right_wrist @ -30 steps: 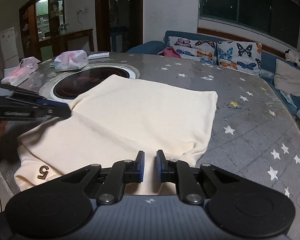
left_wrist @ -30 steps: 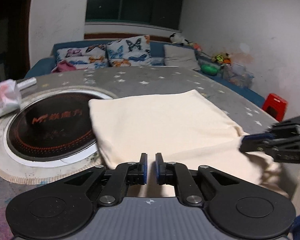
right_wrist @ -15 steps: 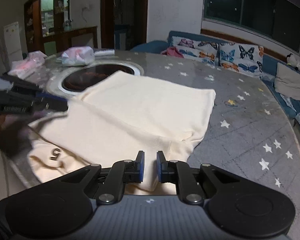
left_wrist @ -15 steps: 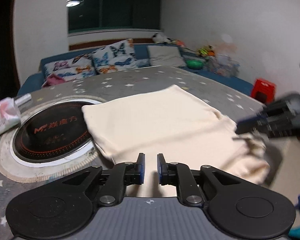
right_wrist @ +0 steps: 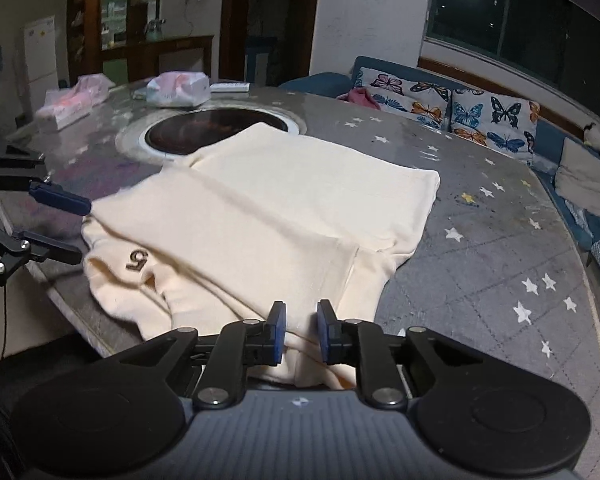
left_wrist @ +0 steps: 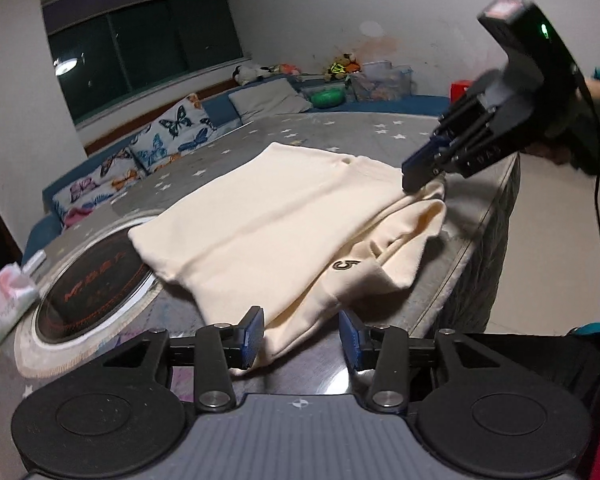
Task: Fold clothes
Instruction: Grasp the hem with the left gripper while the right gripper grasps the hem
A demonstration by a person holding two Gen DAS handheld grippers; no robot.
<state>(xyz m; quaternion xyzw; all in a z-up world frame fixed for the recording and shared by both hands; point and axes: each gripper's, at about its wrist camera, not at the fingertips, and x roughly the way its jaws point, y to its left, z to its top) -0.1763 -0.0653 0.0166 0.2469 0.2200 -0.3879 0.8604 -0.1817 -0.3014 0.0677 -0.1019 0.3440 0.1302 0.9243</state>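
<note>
Cream sweatshirt (left_wrist: 284, 216) lying half-folded; left gripper (left_wrist: 301, 334) gaping wide, right gripper (right_wrist: 301, 332) narrowly parted w/ hem between — prob. releasing.

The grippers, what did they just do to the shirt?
Both let go. The left gripper and the right gripper were pinched shut a second ago and now stand open. The cream shirt's near edge dropped into loose folds. The shirt's far half stayed flat on the table.

place: home living room, probably | sofa (right_wrist: 480, 96) with butterfly cushions (left_wrist: 172, 128) | fridge (right_wrist: 40, 52)
</note>
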